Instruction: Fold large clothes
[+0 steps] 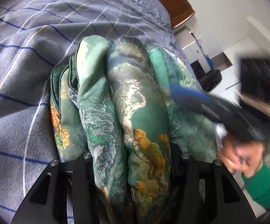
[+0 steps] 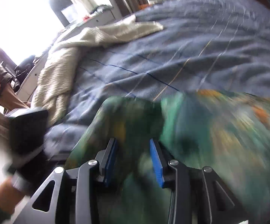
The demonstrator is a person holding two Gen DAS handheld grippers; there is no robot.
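Bunched green fabric, a silky garment printed with pale and orange landscape patterns, fills the space between the black arms of the left gripper in the left wrist view. Its fingertips are buried under the folds, and the cloth is gathered thickly between them, so the jaws are clamped on it. Just right of the bundle, the right gripper reaches in, blurred, one blue pad against the fabric; a hand with a green sleeve holds it.

From the right wrist view, the right gripper's two blue pads stand partly apart with the same green fabric between them; motion blur hides whether they press on it.

Beyond the garment, which lies at the near edge of the bed, stretches a grey-blue blanket crossed with blue and white stripes. A cream knitted throw rests along the bed's far left edge in the right wrist view. Past the bed, a brown wooden headboard, white furniture and a bright window are visible.
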